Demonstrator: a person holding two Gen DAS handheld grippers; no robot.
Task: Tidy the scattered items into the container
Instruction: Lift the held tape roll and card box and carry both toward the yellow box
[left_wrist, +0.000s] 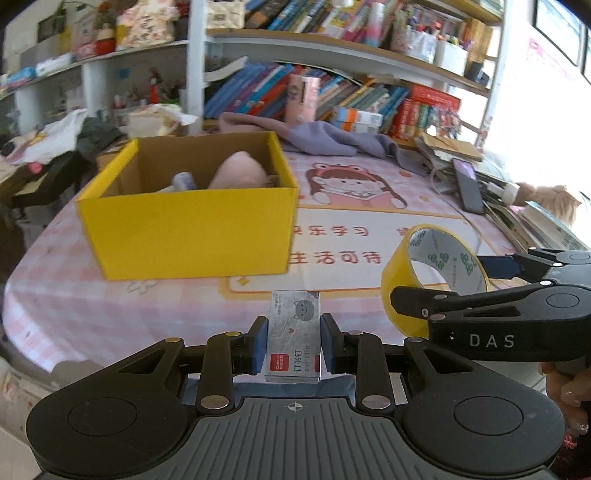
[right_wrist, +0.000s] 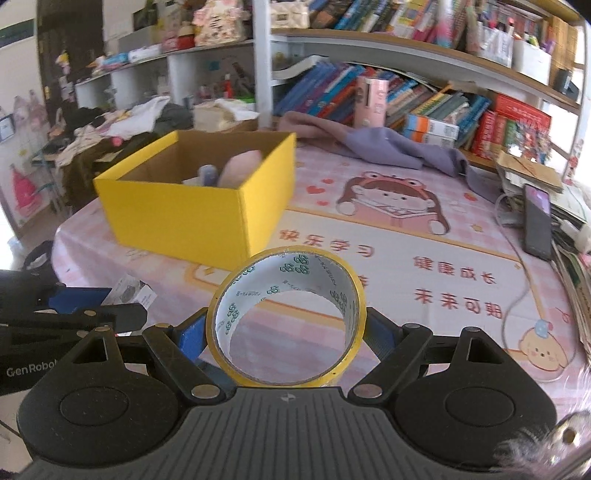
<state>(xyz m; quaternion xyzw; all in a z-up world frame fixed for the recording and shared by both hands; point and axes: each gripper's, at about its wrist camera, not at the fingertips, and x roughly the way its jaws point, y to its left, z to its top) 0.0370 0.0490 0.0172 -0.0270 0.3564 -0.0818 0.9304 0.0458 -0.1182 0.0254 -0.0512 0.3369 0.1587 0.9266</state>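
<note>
I hold the staple box (left_wrist: 293, 336) in the left gripper (left_wrist: 293, 345) and the tape roll (right_wrist: 286, 317) in the right gripper (right_wrist: 286, 332); carry both level over the yellow box (left_wrist: 192, 221) rim before releasing

One yellow box (left_wrist: 192, 229), one tape roll (right_wrist: 286, 317), one staple box (left_wrist: 293, 336), one phone (right_wrist: 537, 221).
</note>
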